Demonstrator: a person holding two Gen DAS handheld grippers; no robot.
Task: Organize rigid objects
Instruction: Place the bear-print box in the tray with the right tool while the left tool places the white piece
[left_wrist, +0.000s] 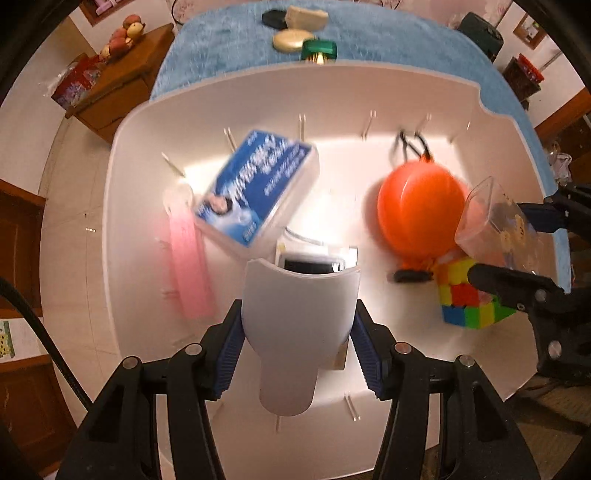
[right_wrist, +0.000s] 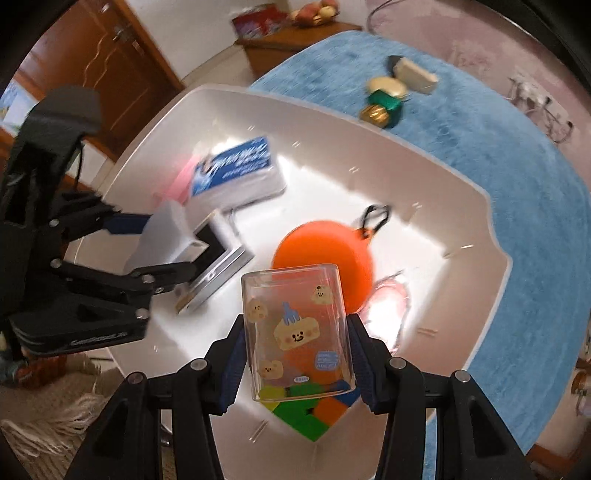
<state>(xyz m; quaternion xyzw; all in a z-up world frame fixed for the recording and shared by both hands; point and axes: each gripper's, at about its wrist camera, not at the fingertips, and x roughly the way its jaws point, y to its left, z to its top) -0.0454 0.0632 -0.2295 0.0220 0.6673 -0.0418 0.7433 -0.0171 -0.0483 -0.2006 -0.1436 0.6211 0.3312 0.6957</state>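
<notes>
My left gripper (left_wrist: 297, 354) is shut on a white curved plastic piece (left_wrist: 299, 325) and holds it over the white bin (left_wrist: 258, 88), above a silver flat device (left_wrist: 314, 260). My right gripper (right_wrist: 297, 363) is shut on a clear plastic box with cartoon stickers (right_wrist: 295, 328) and holds it over the bin's near corner, above a colour cube (right_wrist: 310, 413). In the bin lie a blue-and-white box (left_wrist: 258, 188), a pink strip (left_wrist: 190, 266), an orange round pouch (left_wrist: 421, 208) and the cube (left_wrist: 469, 295). The right gripper (left_wrist: 524, 254) also shows in the left view, the left gripper (right_wrist: 166, 247) in the right view.
The bin stands on a blue cloth (right_wrist: 498, 155). Behind the bin on the cloth lie a green bottle (left_wrist: 319, 50), a beige oval (left_wrist: 291, 40), a cream block (left_wrist: 306, 16) and a dark item (left_wrist: 273, 17). A wooden side table (left_wrist: 122, 81) stands at the left.
</notes>
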